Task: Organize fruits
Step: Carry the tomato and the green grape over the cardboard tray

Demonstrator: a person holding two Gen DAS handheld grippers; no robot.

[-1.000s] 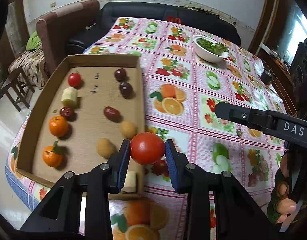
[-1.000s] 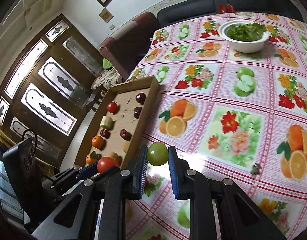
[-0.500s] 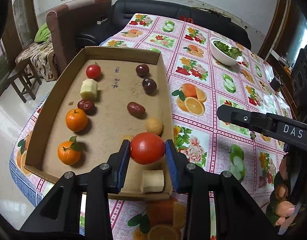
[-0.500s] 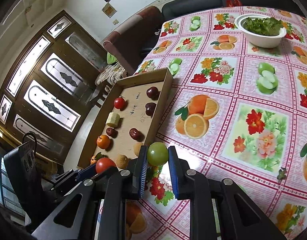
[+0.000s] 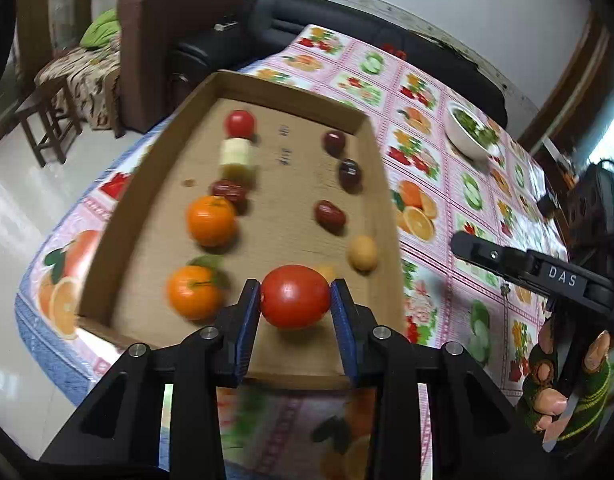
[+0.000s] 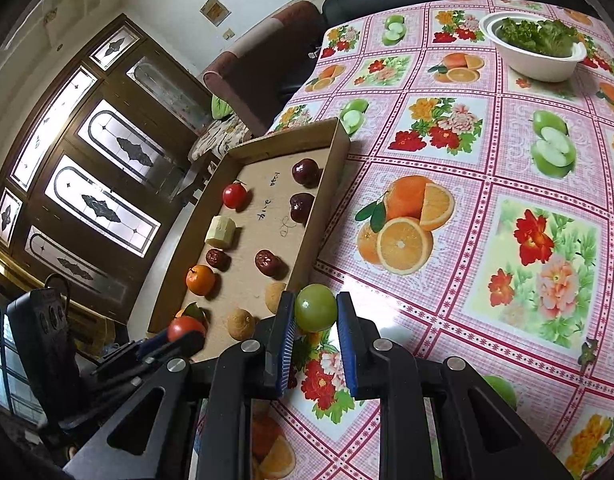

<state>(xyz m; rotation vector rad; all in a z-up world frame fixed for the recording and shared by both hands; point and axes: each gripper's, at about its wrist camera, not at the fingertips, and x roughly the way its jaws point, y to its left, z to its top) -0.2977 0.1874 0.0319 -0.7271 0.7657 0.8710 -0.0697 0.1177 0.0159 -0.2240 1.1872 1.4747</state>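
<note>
left fingers (image 5: 295, 300) with tomato (image 5: 295, 296) over tray's near edge (image 5: 291, 380)

- A white bowl (image 6: 535, 62) of green leaves (image 6: 537, 36) stands on the far part of the table.
- A pink tablecloth (image 6: 483, 184) printed with oranges, apples and flowers covers the table.
- A black sofa (image 5: 347, 36) runs along the far edge of the table, with a brown armchair (image 5: 155, 40) beside it.
- A small wooden stool (image 5: 47, 120) stands on the pale floor.
- Dark wooden doors with patterned glass panes (image 6: 103, 208) fill the wall at the left.
</note>
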